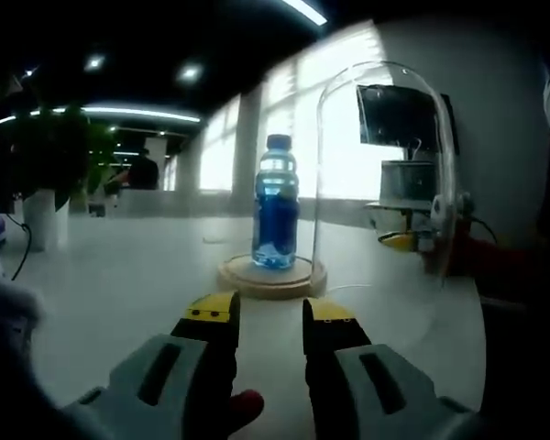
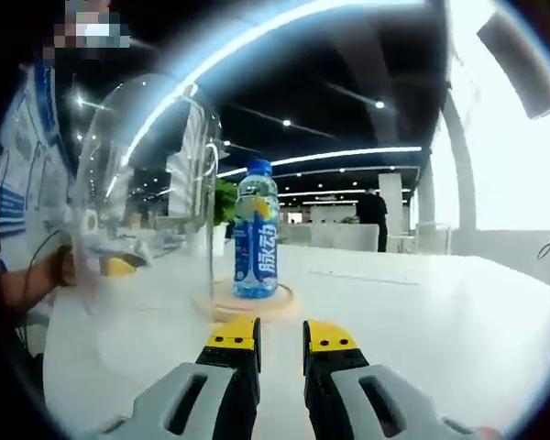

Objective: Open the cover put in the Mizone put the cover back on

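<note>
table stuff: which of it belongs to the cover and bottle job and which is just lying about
Job:
blue Mizone drink bottle
round wooden base under it
clear glass dome cover, off the base, beside it
left gripper
right gripper

Lying about:
potted green plant
dark monitor

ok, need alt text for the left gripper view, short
A blue drink bottle stands upright on a round wooden base on a white table, uncovered. A clear glass dome is held up to the right of it, off the base. The left gripper sits low in front, jaws slightly apart and holding nothing.
</note>
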Demonstrator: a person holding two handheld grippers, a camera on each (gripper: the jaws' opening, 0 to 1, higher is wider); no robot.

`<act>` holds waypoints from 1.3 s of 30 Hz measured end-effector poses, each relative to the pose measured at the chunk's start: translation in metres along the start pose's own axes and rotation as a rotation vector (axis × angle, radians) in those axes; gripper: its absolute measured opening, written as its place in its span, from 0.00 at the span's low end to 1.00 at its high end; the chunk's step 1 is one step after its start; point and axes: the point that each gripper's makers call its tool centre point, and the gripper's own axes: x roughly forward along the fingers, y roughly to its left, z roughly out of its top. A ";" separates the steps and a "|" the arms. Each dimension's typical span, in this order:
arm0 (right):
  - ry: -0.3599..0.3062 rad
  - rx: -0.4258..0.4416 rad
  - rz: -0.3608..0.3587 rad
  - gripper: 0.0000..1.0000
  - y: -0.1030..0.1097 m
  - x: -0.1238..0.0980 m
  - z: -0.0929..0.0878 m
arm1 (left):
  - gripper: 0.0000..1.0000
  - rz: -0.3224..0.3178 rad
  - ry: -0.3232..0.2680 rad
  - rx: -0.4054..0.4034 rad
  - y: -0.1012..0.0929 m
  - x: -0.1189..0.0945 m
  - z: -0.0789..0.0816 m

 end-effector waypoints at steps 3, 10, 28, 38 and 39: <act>0.008 -0.013 0.005 0.11 0.000 0.000 -0.001 | 0.21 0.000 0.003 0.004 0.000 0.000 -0.001; 0.014 -0.029 -0.003 0.11 0.000 0.000 -0.002 | 0.21 0.002 0.006 0.008 0.000 0.000 -0.001; 0.000 -0.002 0.015 0.11 0.000 -0.002 0.000 | 0.19 -0.025 0.009 -0.018 -0.005 0.000 -0.001; -0.022 0.040 0.035 0.13 -0.001 -0.003 0.004 | 0.22 -0.054 -0.016 -0.023 -0.010 0.000 0.004; -0.022 0.041 0.036 0.13 -0.001 -0.003 0.004 | 0.23 -0.058 -0.021 -0.025 -0.011 -0.001 0.005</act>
